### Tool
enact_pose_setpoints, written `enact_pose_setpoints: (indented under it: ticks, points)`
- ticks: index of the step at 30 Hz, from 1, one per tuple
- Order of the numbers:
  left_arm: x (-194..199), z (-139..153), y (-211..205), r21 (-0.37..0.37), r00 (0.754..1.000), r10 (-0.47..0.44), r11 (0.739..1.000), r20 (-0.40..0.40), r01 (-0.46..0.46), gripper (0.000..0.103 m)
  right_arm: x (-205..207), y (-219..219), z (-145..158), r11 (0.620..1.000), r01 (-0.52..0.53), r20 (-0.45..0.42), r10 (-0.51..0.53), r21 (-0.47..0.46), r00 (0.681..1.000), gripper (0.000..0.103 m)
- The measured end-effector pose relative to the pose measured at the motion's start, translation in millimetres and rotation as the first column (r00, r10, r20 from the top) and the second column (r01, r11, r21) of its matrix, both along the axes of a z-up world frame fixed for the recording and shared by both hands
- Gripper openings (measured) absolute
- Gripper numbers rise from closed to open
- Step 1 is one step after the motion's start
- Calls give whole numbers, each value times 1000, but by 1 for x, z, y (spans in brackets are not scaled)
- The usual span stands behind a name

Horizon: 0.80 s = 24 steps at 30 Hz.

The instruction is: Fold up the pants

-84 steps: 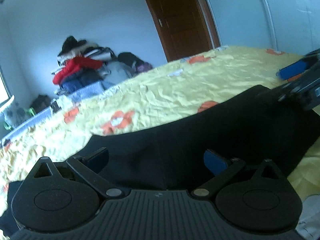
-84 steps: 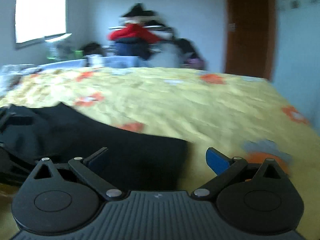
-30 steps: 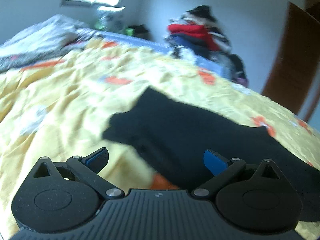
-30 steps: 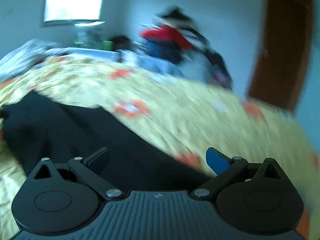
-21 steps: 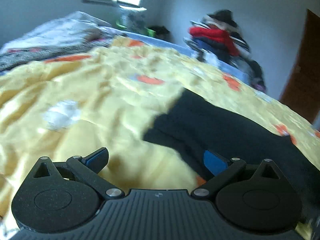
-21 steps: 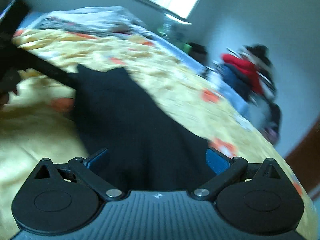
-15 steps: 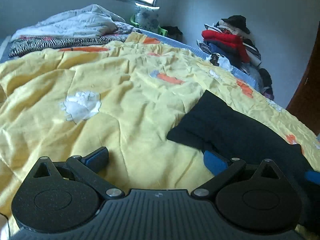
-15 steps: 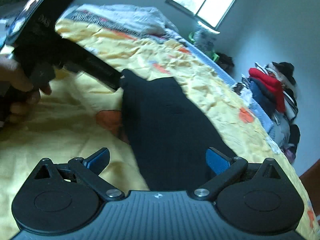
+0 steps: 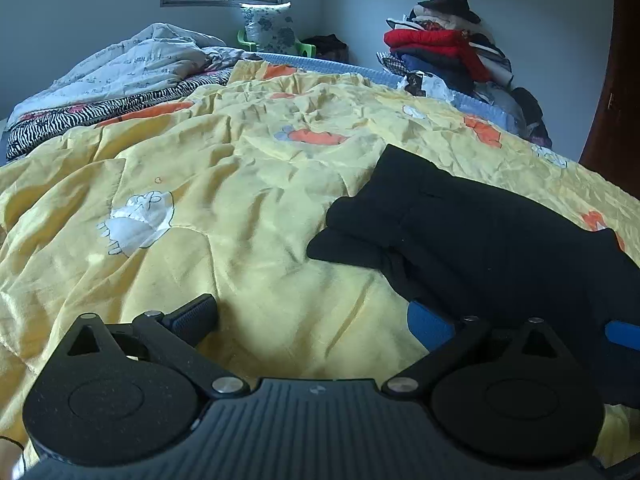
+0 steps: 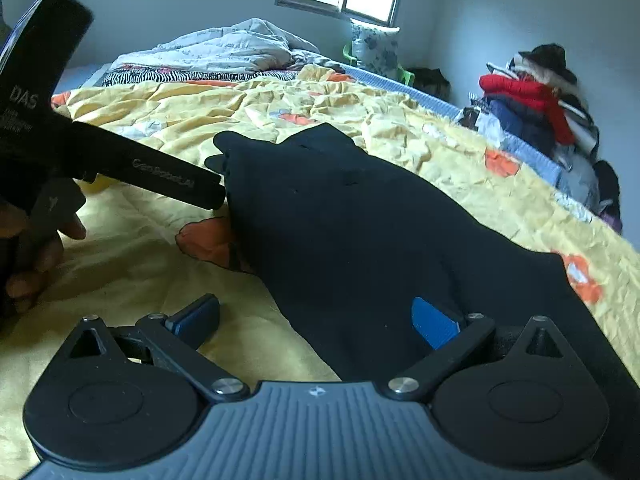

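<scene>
Black pants [image 9: 480, 232] lie folded lengthwise on a yellow flowered bedspread [image 9: 224, 200]. Their narrow end points to the far left in the right wrist view [image 10: 340, 220]. My left gripper [image 9: 312, 320] is open and empty, low over the bedspread, with the pants' near edge at its right finger. In the right wrist view the left gripper's body reaches in from the left, its tip [image 10: 208, 192] at the pants' edge. My right gripper [image 10: 316, 320] is open and empty, with its right finger over the black cloth and its left over the bedspread.
A crumpled white quilt [image 9: 132, 64] and a zebra-print blanket [image 9: 80, 116] lie at the head of the bed. A pile of clothes with a red jacket [image 9: 444, 48] stands by the far wall. A brown door [image 9: 616, 88] is at the right.
Both grippers have swung left from the pants' wide end toward the narrow end and come down near the bed. Both stay open and the pants have not moved.
</scene>
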<state>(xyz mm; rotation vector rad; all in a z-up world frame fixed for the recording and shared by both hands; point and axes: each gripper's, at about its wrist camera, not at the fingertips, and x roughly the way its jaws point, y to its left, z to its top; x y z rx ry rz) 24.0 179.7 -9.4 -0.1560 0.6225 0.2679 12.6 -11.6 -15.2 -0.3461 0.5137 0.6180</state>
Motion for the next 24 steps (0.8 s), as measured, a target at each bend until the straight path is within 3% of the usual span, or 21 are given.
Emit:
enact_pose_setpoints:
  ticks: [8, 11, 14, 19, 24]
  points:
    - [-3, 3, 4, -30, 1000, -2, 1000, 27, 3, 102, 7, -5, -1, 999, 4, -49, -2, 34, 999, 103]
    - [-10, 4, 13, -101, 997, 12, 995, 77, -4, 102, 8, -5, -1, 999, 15, -64, -12, 44, 998, 103]
    - [-22, 5, 28, -207, 986, 85, 977, 147, -53, 102, 9, -7, -1, 998, 19, -83, -14, 57, 996, 103]
    - [-33, 2, 54, -371, 965, 165, 925, 202, -81, 102, 9, 8, 5, 1000, 6, -31, -6, 0, 1000, 103]
    - [-32, 5, 48, -337, 969, 151, 938, 194, -79, 102, 8, 45, 13, 990, -68, 125, 84, -126, 989, 103]
